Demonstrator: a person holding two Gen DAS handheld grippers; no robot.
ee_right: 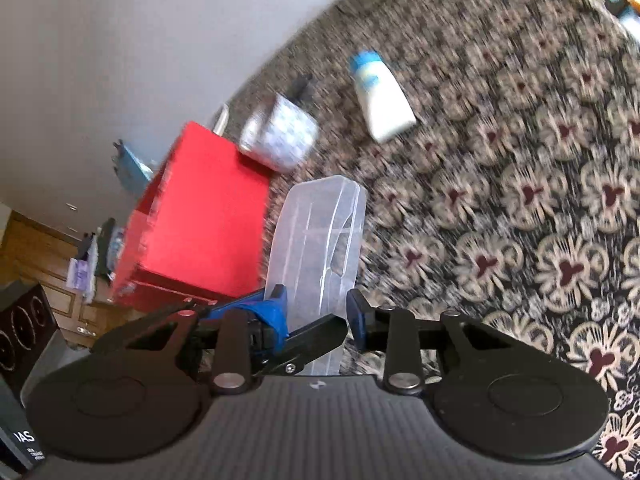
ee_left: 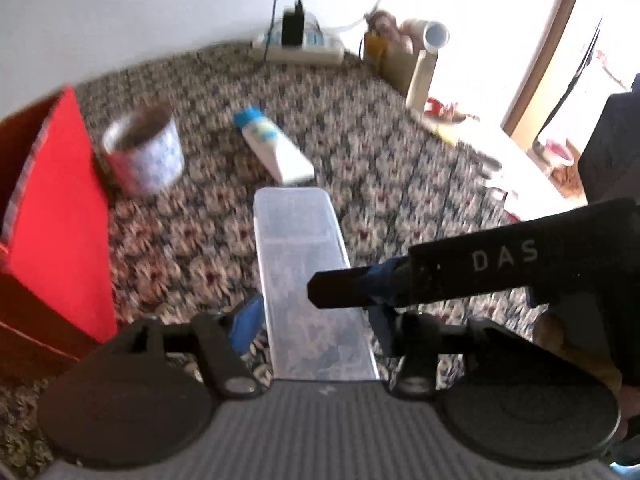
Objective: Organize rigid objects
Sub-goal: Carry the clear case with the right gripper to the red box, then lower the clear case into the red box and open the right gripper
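A clear plastic box runs lengthwise between the fingers of my left gripper, and the blue pads press on its two long sides. In the right wrist view the same clear box stands tilted between the pads of my right gripper, which is shut on its near end. One black finger of the right gripper lies across the top of the box. A white bottle with a blue cap lies on the carpet beyond. A patterned round tin stands open beside the red box.
A red box stands on the left, close to the held box. A power strip with a plugged-in charger lies against the far wall. Bags and clutter sit at the far right. Patterned carpet covers the floor.
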